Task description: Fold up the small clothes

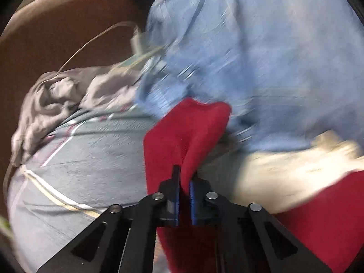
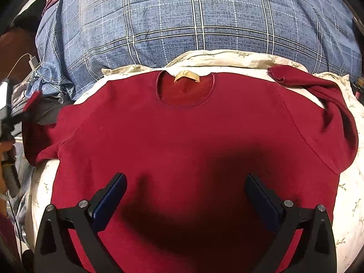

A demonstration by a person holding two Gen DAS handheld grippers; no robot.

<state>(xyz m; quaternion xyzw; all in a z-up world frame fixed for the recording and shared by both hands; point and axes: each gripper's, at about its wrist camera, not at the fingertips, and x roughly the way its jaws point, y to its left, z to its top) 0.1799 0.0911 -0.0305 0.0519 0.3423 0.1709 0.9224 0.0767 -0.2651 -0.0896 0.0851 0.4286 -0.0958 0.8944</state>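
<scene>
A dark red sweater [image 2: 182, 132] lies spread flat, neck up, on a cream floral sheet [image 2: 348, 195]. A tan label [image 2: 187, 76] shows inside its collar. Its right sleeve [image 2: 318, 91] is bent back over the shoulder. My right gripper [image 2: 185, 195] hovers open just above the sweater's lower body, holding nothing. My left gripper [image 1: 184, 182] is shut on the sweater's left sleeve end [image 1: 186, 136], which stands lifted in the blurred left wrist view. The left gripper also shows at the far left of the right wrist view [image 2: 31, 101], with red cloth at its tip.
A blue plaid quilt [image 2: 193, 22] is heaped behind the sweater. A crumpled grey garment [image 1: 56, 100] and a grey striped cloth [image 1: 91, 159] lie to the left. A white charger and cable [image 2: 33, 61] sit at the left edge, by a brown surface [image 1: 56, 34].
</scene>
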